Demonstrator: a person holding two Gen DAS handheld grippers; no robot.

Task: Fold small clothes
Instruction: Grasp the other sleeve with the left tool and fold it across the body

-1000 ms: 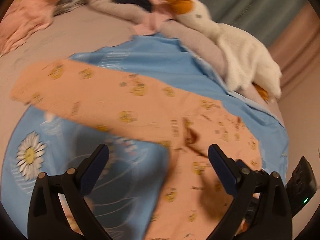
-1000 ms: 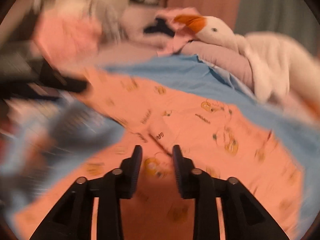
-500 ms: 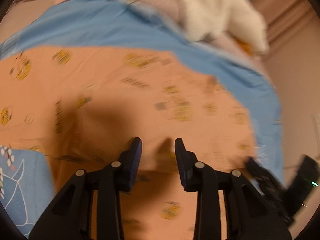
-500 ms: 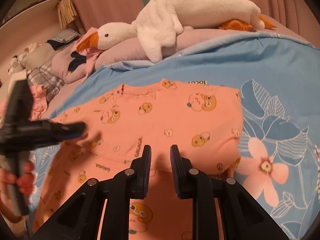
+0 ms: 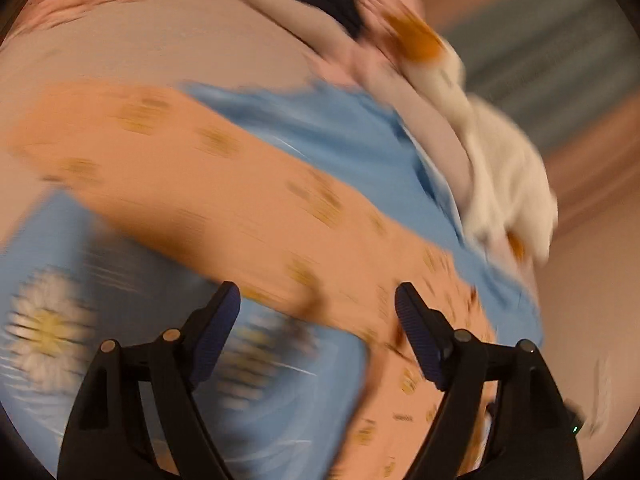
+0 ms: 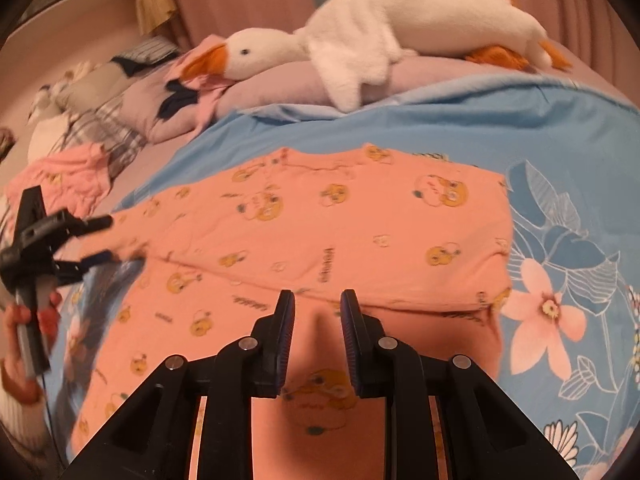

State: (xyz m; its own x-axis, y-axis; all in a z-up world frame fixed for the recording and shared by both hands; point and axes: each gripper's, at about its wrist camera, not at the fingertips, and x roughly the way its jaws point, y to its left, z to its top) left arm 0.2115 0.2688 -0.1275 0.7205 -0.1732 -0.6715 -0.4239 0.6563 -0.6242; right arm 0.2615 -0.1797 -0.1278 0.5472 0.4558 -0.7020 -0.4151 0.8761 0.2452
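Right gripper [image 6: 316, 312] first, nearest me at six o'clock: my fingers stand narrowly apart over the orange printed garment [image 6: 340, 232], nothing pinched, just a small ridge of cloth showing in the gap. I judge that ridge is my grab point, so I want the pads low enough to catch both layers before I close.

Left gripper [image 5: 318, 308] now: its jaws are opening, spread wide, and no cloth sits between them. Everything is smeared with motion in that view, so I cannot tell exactly where the edge lies. From the right view I can see it out at nine o'clock, near the garment's long sleeve end.

The garment lies flat on the blue floral bedcover [image 6: 560, 240], one fold already laid across it, its edge running just ahead of my right fingertips. To fold clean, I'd take both corners level and lift together.

Farther out, at twelve o'clock, the plush goose [image 6: 400, 28] rests on a pillow, well clear.
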